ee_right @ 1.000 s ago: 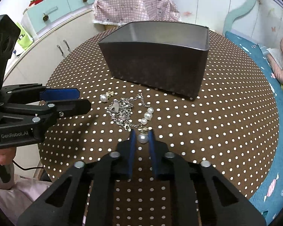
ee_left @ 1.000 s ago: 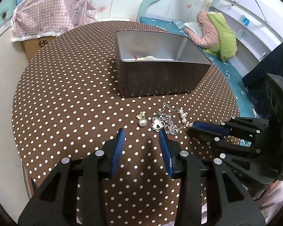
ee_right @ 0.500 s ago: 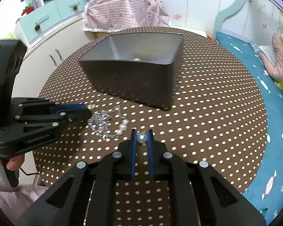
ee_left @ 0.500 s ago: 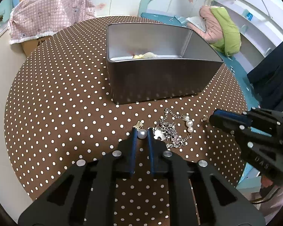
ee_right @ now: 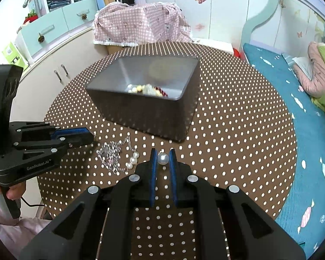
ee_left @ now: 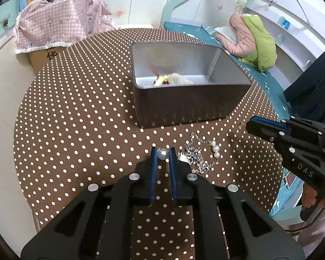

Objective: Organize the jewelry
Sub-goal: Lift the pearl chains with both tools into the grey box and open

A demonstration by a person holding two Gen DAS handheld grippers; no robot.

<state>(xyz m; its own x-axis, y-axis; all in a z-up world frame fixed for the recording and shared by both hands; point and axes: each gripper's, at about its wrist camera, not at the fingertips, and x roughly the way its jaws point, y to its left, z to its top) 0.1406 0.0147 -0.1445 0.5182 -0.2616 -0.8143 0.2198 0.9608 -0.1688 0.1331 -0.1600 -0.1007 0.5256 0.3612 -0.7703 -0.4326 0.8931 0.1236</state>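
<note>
My left gripper [ee_left: 163, 154] is shut on a pearl earring [ee_left: 163, 153] and holds it above the table. My right gripper [ee_right: 163, 158] is shut on another pearl earring [ee_right: 163, 158], also lifted. A silver chain with three pearls [ee_left: 198, 155] lies on the polka-dot table just right of the left gripper; it also shows in the right wrist view [ee_right: 117, 156]. The dark metal box [ee_left: 190, 101] stands beyond, open-topped, with pearls and other jewelry [ee_right: 146, 90] on its floor. The box shows in the right wrist view too [ee_right: 140, 112].
The round table [ee_left: 75, 119] carries a brown cloth with white dots. A pink checked cover [ee_right: 140, 26] sits behind the table, a cabinet [ee_right: 54, 43] to the left, and a teal bed [ee_right: 303, 119] to the right.
The left gripper closed on a pearl earring and lifted it. The right gripper lifted its pearl earring off the chain pile and moved right. Both rose, showing more of the box's inside.
</note>
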